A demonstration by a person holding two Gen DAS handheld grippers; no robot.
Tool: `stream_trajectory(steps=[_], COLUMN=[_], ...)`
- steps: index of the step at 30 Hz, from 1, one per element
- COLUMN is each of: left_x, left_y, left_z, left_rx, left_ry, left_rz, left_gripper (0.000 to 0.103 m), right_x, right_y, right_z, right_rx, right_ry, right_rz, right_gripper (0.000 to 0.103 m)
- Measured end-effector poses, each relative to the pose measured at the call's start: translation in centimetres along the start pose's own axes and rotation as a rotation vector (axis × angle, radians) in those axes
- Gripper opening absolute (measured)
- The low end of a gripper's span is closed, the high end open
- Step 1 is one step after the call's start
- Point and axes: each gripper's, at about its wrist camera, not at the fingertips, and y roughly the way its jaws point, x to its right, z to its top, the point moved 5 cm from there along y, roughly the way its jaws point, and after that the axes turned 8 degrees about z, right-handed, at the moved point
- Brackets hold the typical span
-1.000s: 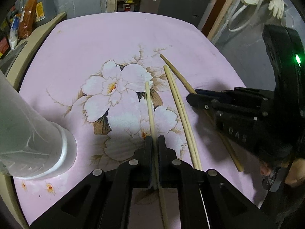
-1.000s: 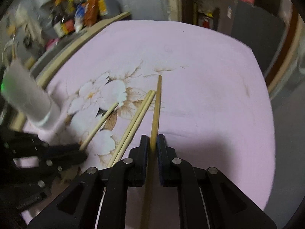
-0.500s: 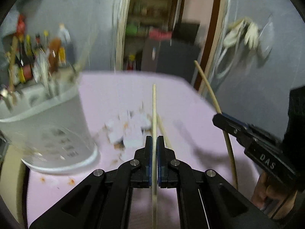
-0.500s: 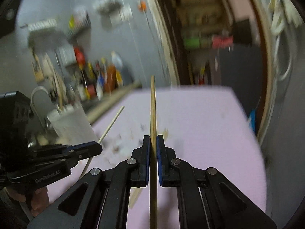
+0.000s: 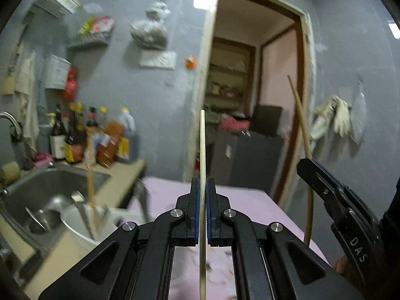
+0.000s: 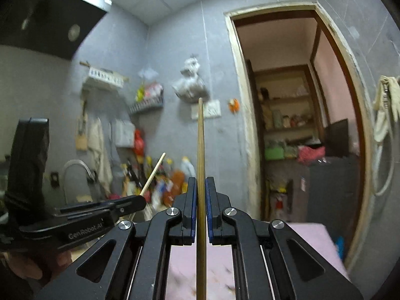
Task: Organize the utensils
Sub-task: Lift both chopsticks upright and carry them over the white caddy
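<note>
1. holder (image 5: 82, 221), pale, low left by the sink (image 5: 30, 200); bring both sticks over it.
2. left gripper (image 5: 203, 207) clamped on a pale chopstick (image 5: 202, 155); tip it down, then let go.
3. right gripper (image 6: 200, 210) clamped on a darker chopstick (image 6: 200, 150); keep the two apart.
</note>
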Motion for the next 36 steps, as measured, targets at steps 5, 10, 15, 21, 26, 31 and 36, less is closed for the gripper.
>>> stream_trajectory(steps=[5, 10, 15, 21, 26, 31, 36], left_x=[-5.2, -10.6, -14.5, -16.2, -15.7, -14.4, -13.3], left_y=[0.3, 1.7, 2.8, 3.3, 3.4, 3.6, 4.1], left_z=[3.6, 4.7, 3.5, 2.2, 1.1, -0.3, -1.6], left_rx=[0.060, 0.094, 0.103, 0.139, 0.189, 0.212, 0.181], left_ry=[-0.075, -0.177, -0.270, -0.299, -0.308, -0.252, -0.205], left_rz=[0.049, 0.127, 0.186, 0.253, 0.294, 0.346, 0.334], left_gripper=[0.002, 0.002, 0.002, 0.002, 0.002, 0.002, 0.002], right_x=[-1.2, -1.6, -1.9, -2.3, -2.4, -2.4, -2.3], right_y=[3.5, 7.0, 9.6, 11.1, 12.2, 12.3, 12.4], right_z=[1.8, 2.7, 1.4, -0.2, -1.5, -3.2, -4.2], right_rx=[0.103, 0.177, 0.169, 0.164, 0.132, 0.103, 0.083], right_ry=[0.085, 0.175, 0.206, 0.167, 0.129, 0.124, 0.136], right_rz=[0.095, 0.174, 0.176, 0.127, 0.095, 0.083, 0.085], right_gripper=[0.005, 0.005, 0.005, 0.005, 0.005, 0.005, 0.005])
